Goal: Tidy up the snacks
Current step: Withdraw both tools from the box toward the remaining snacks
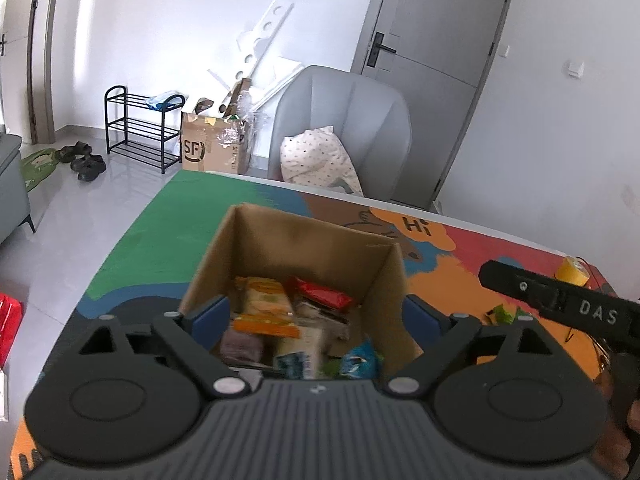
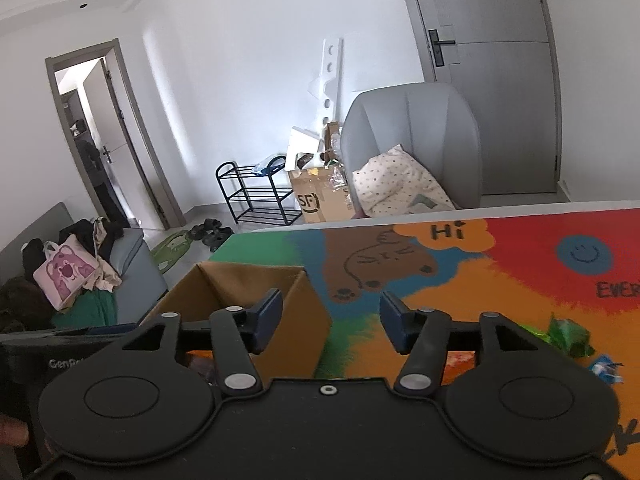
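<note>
One open brown cardboard box (image 1: 304, 256) of mixed snack packets is seen on the colourful bench (image 2: 500, 280). Both the left gripper (image 1: 316, 320) and right gripper (image 2: 331, 322) are held open, empty. Two loose wrappers, one green (image 2: 568, 336) and one blue (image 2: 607, 368), lie beside.

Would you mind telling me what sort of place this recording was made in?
Most likely a lived-in home, a living room or entry area: a grey armchair with a pillow, a black shoe rack with shoes beside it, and a sofa piled with clothes.

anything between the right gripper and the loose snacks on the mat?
Nothing visible. The right gripper is open over bare mat beside the box; the green wrapper and blue wrapper lie to its right with only mat between.
</note>
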Motion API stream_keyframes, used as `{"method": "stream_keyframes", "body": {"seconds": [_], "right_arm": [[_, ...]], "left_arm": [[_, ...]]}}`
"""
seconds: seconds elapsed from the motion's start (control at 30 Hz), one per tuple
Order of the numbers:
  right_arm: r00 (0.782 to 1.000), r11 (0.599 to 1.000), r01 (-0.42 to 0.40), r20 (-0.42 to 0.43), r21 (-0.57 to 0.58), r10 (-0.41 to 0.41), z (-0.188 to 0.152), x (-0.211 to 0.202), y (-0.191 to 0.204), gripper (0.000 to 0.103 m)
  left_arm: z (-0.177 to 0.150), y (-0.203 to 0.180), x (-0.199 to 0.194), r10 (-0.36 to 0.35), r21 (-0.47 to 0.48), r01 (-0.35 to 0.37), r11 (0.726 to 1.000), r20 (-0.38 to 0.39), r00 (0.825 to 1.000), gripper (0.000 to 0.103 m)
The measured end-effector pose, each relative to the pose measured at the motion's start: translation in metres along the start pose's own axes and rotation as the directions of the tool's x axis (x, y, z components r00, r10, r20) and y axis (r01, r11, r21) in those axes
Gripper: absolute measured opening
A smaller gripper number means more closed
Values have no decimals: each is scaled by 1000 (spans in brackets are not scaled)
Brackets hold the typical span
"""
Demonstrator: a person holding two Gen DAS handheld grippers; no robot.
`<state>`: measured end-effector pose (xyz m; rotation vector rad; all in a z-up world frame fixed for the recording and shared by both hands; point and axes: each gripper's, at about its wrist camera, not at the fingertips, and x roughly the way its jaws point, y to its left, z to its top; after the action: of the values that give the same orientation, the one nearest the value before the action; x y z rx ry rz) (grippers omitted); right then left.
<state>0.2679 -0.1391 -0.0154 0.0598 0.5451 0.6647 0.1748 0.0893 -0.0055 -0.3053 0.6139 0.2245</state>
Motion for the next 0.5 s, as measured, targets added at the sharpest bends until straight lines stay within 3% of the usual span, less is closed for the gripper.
{"method": "stream_keyframes", "body": {"seconds": [0.5], "right_arm": [[997, 995, 70, 13, 65, -71, -16, -39, -55, 89]], "left_arm": [[-8, -55, 7, -14, 54, 15, 998, -26, 1000, 97]]}}
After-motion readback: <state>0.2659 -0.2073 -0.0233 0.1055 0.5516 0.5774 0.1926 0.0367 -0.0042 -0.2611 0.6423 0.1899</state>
